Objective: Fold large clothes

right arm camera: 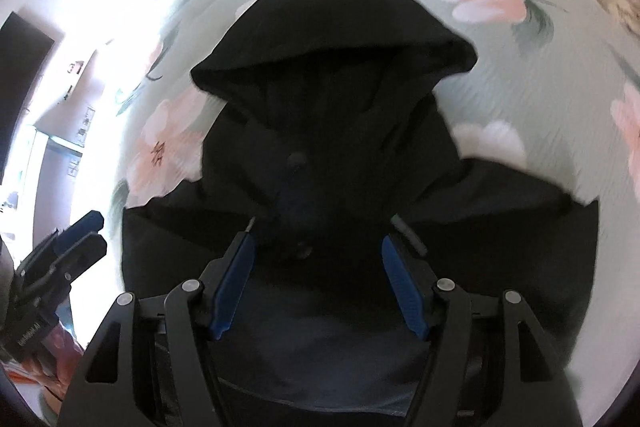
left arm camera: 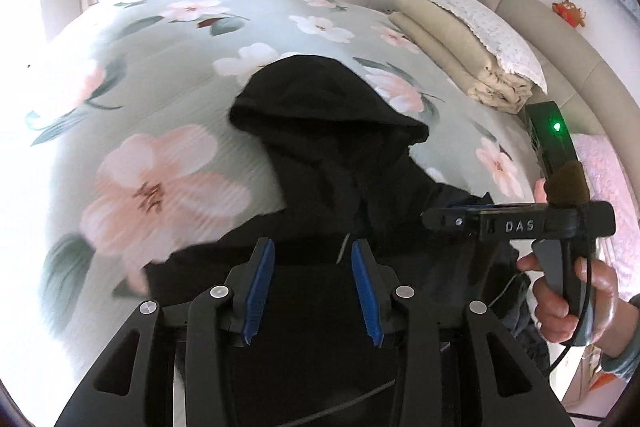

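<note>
While the black hooded jacket (right arm camera: 340, 115) lay spread on the floral bedspread (left arm camera: 160, 167), hood (left arm camera: 320, 99) pointing away and body near the bed's edge, folding looked barely started: no clear fold showed. Left gripper (left arm camera: 313, 291) and right gripper (right arm camera: 320, 287) both hung above the cloth, jaws apart, grasping nothing. Most folds remained.

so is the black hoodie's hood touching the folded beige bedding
Apart. The left wrist view shows floral bedspread between the hood and the folded beige bedding stacked near the headboard.
</note>
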Motion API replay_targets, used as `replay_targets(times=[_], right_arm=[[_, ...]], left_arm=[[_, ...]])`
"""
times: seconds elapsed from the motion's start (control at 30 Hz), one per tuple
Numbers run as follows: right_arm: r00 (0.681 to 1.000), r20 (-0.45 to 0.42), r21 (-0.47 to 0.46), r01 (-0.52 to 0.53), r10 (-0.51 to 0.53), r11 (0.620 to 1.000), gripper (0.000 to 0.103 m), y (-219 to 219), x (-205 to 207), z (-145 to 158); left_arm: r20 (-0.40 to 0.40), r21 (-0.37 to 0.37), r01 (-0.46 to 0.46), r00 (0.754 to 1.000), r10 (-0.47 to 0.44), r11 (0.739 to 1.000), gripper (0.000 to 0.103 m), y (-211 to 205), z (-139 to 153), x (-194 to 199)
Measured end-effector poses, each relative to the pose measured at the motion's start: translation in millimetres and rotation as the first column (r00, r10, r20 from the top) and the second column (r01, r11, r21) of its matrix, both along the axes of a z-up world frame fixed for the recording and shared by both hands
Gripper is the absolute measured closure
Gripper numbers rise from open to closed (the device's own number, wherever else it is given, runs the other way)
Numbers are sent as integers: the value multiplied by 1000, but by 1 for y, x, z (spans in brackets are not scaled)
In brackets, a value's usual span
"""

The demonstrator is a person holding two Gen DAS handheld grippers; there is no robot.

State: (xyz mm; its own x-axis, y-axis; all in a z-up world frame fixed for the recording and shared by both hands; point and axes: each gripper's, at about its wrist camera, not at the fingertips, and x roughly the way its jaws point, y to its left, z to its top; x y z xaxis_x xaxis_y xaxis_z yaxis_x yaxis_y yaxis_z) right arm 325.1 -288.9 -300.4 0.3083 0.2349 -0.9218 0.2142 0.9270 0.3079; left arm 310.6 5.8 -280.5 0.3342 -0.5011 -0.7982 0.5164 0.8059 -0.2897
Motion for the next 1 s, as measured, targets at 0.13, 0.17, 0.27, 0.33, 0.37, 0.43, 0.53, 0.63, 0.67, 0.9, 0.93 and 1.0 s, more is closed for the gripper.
replay_targets(times=[0.13, 0.17, 0.27, 0.33, 0.37, 0.43, 0.53, 0.63, 0.67, 0.9, 0.93, 1.0], right_arm=[[1000, 3, -4, 5, -5, 1000, 34, 12, -5, 6], [1000, 4, -7, 6, -6, 1000, 34, 13, -7, 9], [1000, 5, -12, 5, -5, 1000, 34, 16, -15, 13], [1000, 0, -12, 12, -12, 1000, 33, 16, -17, 13], [1000, -2, -8, 18, -18, 1000, 33, 18, -20, 12], [999, -5, 2, 43, -43, 999, 33, 16, -24, 11], [997, 1, 32, 78, -78, 996, 33, 13, -32, 12], [997, -2, 33, 73, -73, 997, 34, 16, -37, 14], [998, 0, 24, 64, -64, 998, 33, 17, -37, 15], [998, 26, 6, 57, -57, 998, 32, 1, -34, 27], [998, 26, 6, 64, -64, 998, 32, -4, -35, 27], [997, 26, 1, 78, -78, 997, 32, -14, -38, 27]], left_arm=[[-11, -2, -35, 999, 35, 999, 61, 17, 2, -7], [-13, -4, -40, 999, 39, 999, 61, 20, 2, -8], [-6, -11, -49, 999, 49, 999, 61, 27, 3, -16], [4, 2, -50, 999, 50, 999, 61, 32, 2, -22], [7, 8, -49, 999, 49, 999, 61, 35, 0, -26], [6, 15, -48, 999, 48, 999, 61, 38, -2, -30], [0, 27, -53, 999, 53, 998, 61, 46, -5, -36], [-2, 36, -55, 998, 55, 998, 61, 50, -6, -39], [-2, 42, -56, 998, 56, 998, 61, 49, -6, -39], [-49, 24, -89, 995, 90, 996, 50, 30, -12, -25], [-49, 22, -85, 995, 86, 996, 50, 27, -13, -25], [-44, 23, -74, 996, 75, 997, 50, 21, -13, -28]])
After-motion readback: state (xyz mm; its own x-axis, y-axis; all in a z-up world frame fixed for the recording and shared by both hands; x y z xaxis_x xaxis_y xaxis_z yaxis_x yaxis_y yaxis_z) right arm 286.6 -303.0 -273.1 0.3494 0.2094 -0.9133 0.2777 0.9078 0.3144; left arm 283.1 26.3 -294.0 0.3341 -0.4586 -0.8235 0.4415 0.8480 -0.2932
